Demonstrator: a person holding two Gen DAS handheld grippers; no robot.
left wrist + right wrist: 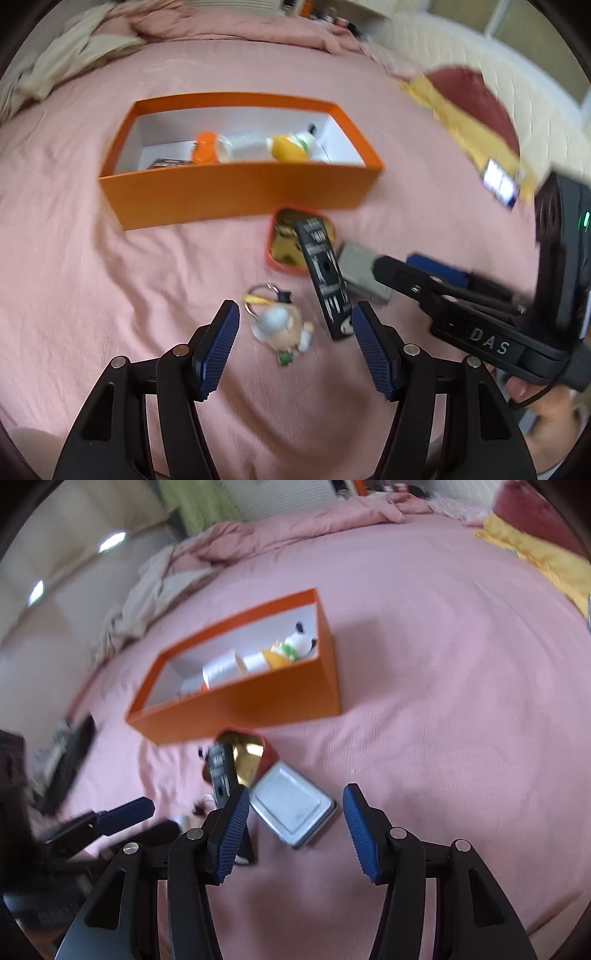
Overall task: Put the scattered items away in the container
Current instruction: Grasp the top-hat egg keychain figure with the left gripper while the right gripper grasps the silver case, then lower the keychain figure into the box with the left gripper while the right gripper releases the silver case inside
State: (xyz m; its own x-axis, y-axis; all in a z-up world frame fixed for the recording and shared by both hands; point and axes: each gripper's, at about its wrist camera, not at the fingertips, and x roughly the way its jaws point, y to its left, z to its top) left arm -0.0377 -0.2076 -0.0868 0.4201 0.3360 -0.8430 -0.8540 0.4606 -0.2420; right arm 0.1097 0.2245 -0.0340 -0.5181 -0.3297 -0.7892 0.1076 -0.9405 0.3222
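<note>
An orange box (236,199) is set on the pink bedspread (92,277), toward the far edge where the bedding is rumpled. An orange-capped bottle (207,147) and a small white plush toy (301,640) are contained in it, along with other items that cannot be identified.

Just in front of the box's near wall, a red tin (284,240) with a gold interior is positioned. A black rectangular device (325,277) is leaned across the tin's rim. A grey tin lid (293,805) is laid beside both. A keychain figurine (282,328) is located nearer the bed's front edge.

The left gripper (295,345) is held spread above the figurine, with nothing gripped. The right gripper (291,834) is held spread over the lid, not in contact with it.
</note>
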